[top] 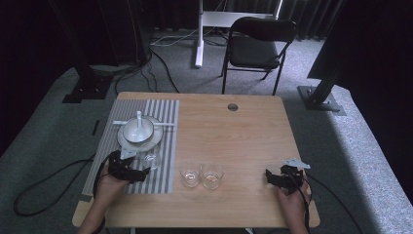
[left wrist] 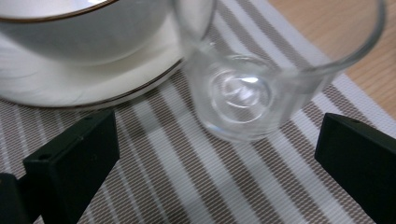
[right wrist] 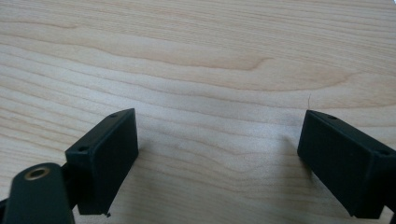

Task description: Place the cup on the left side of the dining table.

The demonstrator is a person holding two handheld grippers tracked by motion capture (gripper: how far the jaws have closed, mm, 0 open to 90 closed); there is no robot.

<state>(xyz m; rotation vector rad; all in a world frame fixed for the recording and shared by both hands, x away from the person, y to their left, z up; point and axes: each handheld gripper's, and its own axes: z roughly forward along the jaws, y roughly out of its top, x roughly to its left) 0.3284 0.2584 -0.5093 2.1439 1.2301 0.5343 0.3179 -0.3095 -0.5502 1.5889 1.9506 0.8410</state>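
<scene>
A clear glass (top: 151,159) (left wrist: 252,88) stands on the striped placemat (top: 160,178) (left wrist: 187,182), just in front of a white plate (top: 127,143) (left wrist: 60,91) that carries a white bowl (top: 138,129) (left wrist: 84,32) with a spoon (top: 140,119) in it. My left gripper (top: 139,171) (left wrist: 219,172) is open, its jaws spread just short of the glass and not touching it. Two more clear glasses (top: 190,174) (top: 212,175) stand side by side on the bare wood at the table's front middle. My right gripper (top: 271,177) (right wrist: 219,163) is open over bare wood at the front right, holding nothing.
The wooden table (top: 234,131) has a round cable hole (top: 233,107) near its far edge. A black folding chair (top: 258,46) and a white desk leg (top: 199,34) stand beyond it on grey carpet. Cables trail from both grippers across the floor.
</scene>
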